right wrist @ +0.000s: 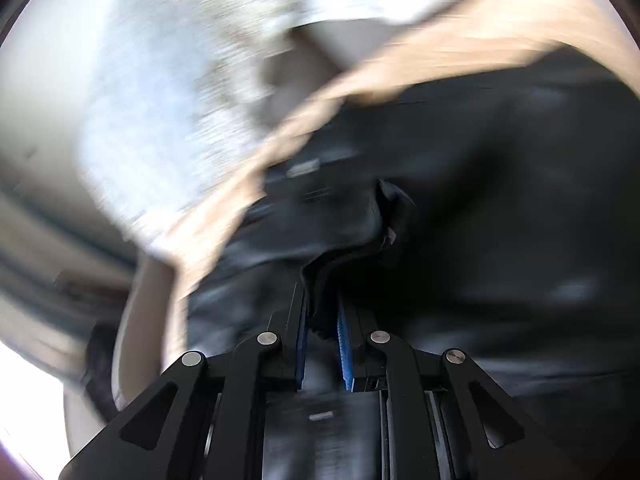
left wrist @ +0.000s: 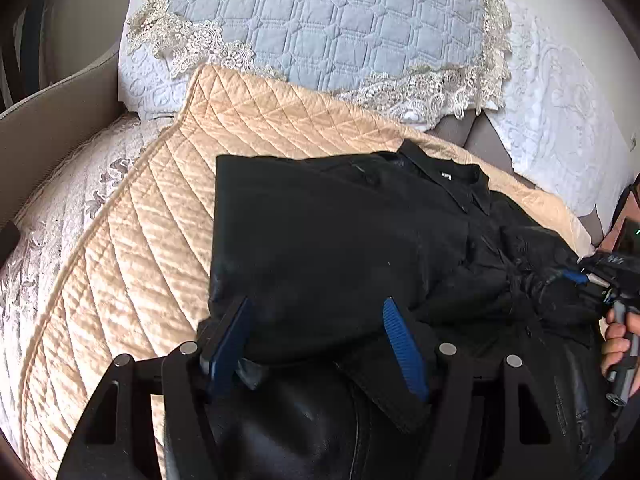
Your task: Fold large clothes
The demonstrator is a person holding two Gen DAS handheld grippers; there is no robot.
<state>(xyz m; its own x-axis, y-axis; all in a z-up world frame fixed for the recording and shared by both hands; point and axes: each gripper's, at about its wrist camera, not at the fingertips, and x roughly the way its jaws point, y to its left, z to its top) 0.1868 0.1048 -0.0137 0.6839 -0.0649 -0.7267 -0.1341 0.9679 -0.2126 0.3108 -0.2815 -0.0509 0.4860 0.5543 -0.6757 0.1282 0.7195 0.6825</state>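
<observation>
A black shirt [left wrist: 340,232] lies partly folded on a beige quilt [left wrist: 132,216], its collar toward the far right, with pale lace cushions [left wrist: 328,28] beyond. The left gripper [left wrist: 320,320] stands wide open over the shirt's near edge, pads pressing nothing. At right, the right gripper [right wrist: 323,316], held in a hand [left wrist: 618,344], is nearly closed, pinching a bunched fold of shirt; that view is blurred.

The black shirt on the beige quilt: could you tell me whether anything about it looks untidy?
Yes. The black shirt lies flat on its left, but its right side is bunched and crumpled where the right gripper pinches it.
</observation>
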